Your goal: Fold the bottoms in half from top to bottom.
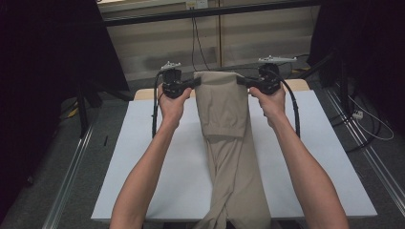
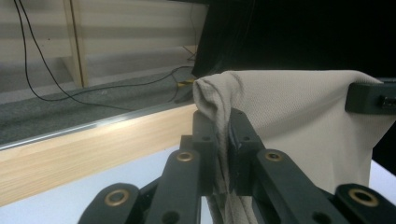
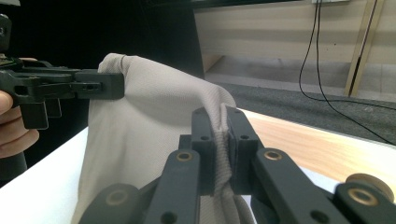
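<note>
White tabletop (image 1: 157, 157) with a light wooden far edge (image 2: 93, 144) carries the work; grey carpet, black cables and dark curtains lie beyond. Left gripper (image 1: 188, 84) and right gripper (image 1: 246, 82) are each clamped on an upper corner of the beige woven trousers (image 1: 224, 124), which hang between them, raised off the surface. Below the grippers the cloth drapes doubled, and the legs trail across the table towards the person. Judged progress: lifting is done; the fold remains to be laid down and flattened.
</note>
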